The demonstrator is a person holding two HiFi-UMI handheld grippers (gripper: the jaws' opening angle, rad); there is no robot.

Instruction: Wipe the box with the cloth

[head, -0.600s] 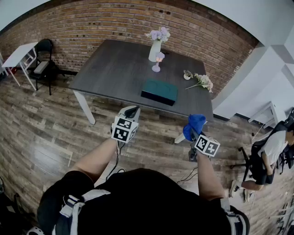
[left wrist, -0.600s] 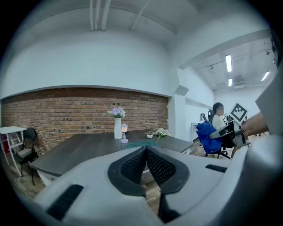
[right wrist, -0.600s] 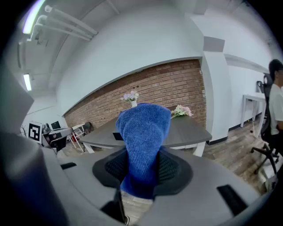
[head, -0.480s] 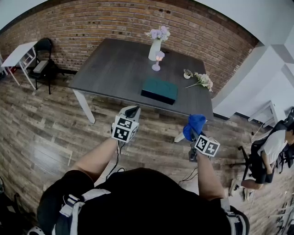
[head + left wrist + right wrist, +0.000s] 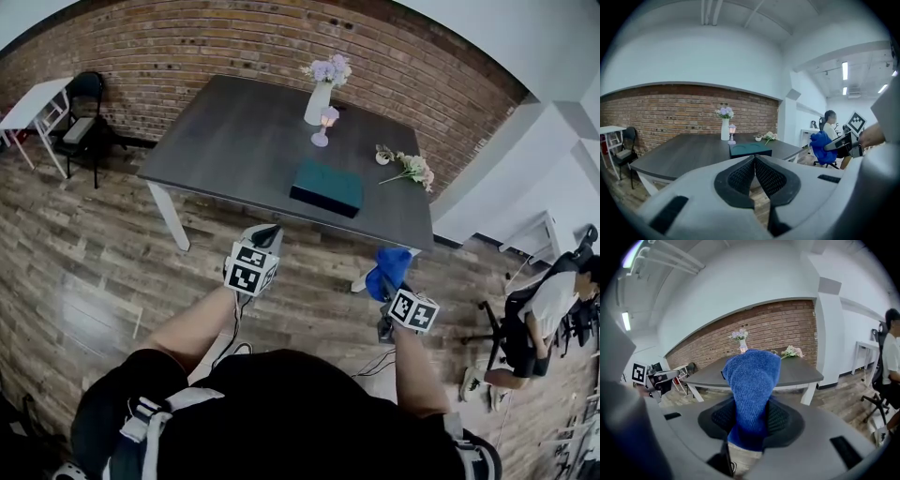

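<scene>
- Desk (image 5: 234, 131): dark, standing before a brick wall, ahead of both grippers.
- Box (image 5: 326, 187): teal, lying flat near the desk's front edge, right of the middle. Its long axis runs along that edge, and its right end sits slightly nearer the person.
- Left gripper (image 5: 754, 159): held short of the desk and aimed at it, its fingers (image 5: 740, 176) pressed together with nothing between them.
- Right gripper (image 5: 751, 416): also off the desk, near its front right leg, its fingers (image 5: 783, 420) clamped on the cloth.
- Cloth (image 5: 752, 380): blue, standing lengthwise out of the fingers and pointing toward the desk, well apart from the box.
- Since half a second ago, the right gripper has dropped slightly lower and inward in the head view. The box has not moved.
</scene>
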